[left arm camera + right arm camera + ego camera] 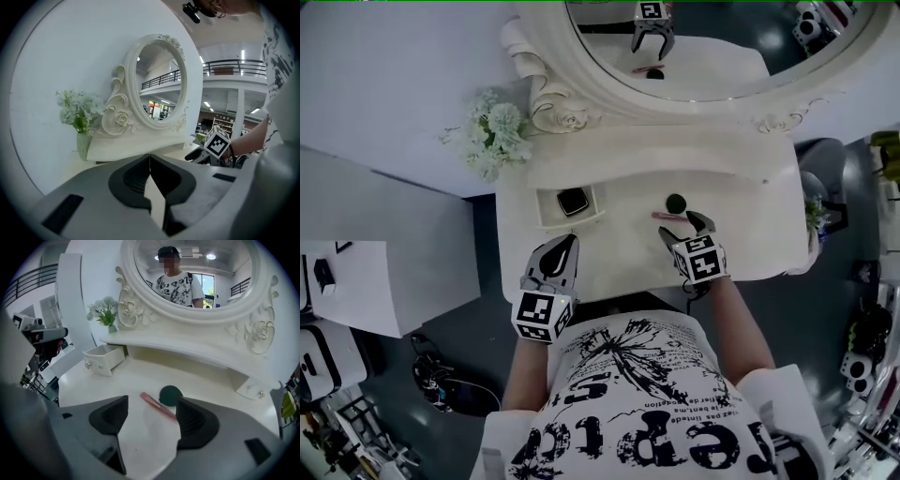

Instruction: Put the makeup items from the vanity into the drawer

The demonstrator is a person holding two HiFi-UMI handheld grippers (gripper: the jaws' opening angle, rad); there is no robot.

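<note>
White flowers (494,131) in a pale green vase (83,145), just beside a carved rose (558,114) on the frame of an oval mirror (722,37). Dark floor (478,328) below, low white table (370,286) at the left. Black balcony railing (225,67) beyond.

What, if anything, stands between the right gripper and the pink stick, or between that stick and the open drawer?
Nothing visible. The right gripper is open, the pink stick just ahead of its jaws; the green round item lies behind it. Bare tabletop runs from the stick to the open drawer.
</note>
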